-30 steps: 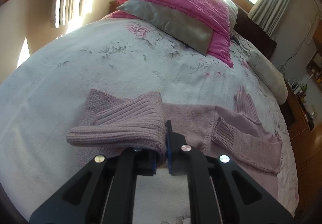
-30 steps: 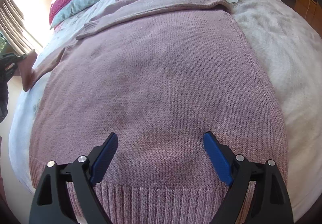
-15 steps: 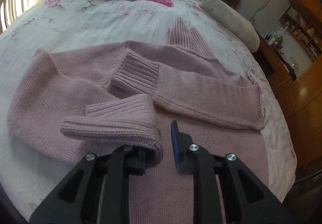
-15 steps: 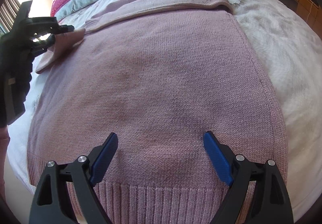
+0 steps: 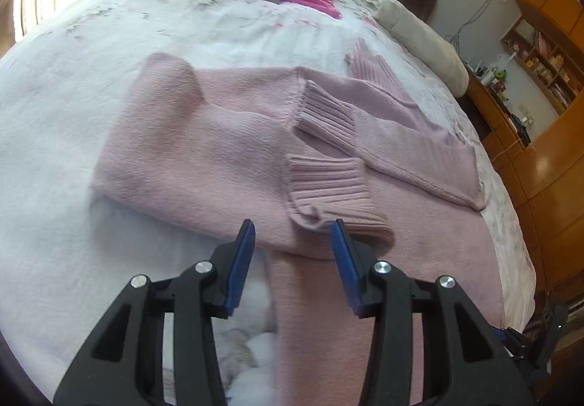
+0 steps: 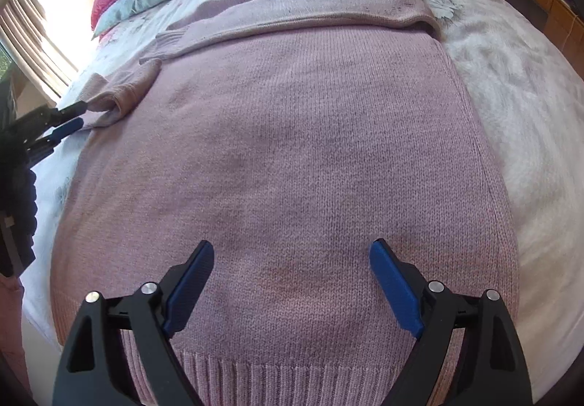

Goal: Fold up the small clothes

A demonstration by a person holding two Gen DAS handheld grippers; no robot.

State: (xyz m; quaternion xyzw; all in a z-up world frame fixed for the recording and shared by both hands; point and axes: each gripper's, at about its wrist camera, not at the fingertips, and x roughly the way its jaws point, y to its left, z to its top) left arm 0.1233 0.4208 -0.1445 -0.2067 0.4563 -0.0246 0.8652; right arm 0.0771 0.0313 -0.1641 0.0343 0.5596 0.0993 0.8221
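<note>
Released, sleeve cuff (image 5: 328,187) lies before gaping left tongs (image 5: 292,234).

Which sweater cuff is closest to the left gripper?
The lower ribbed cuff, lying just beyond the open left gripper. The other cuff lies farther up the sweater, toward the pillows.

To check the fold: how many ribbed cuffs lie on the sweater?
2. One cuff lies just ahead of the open left gripper; the other lies beyond it, on the sweater.
</note>
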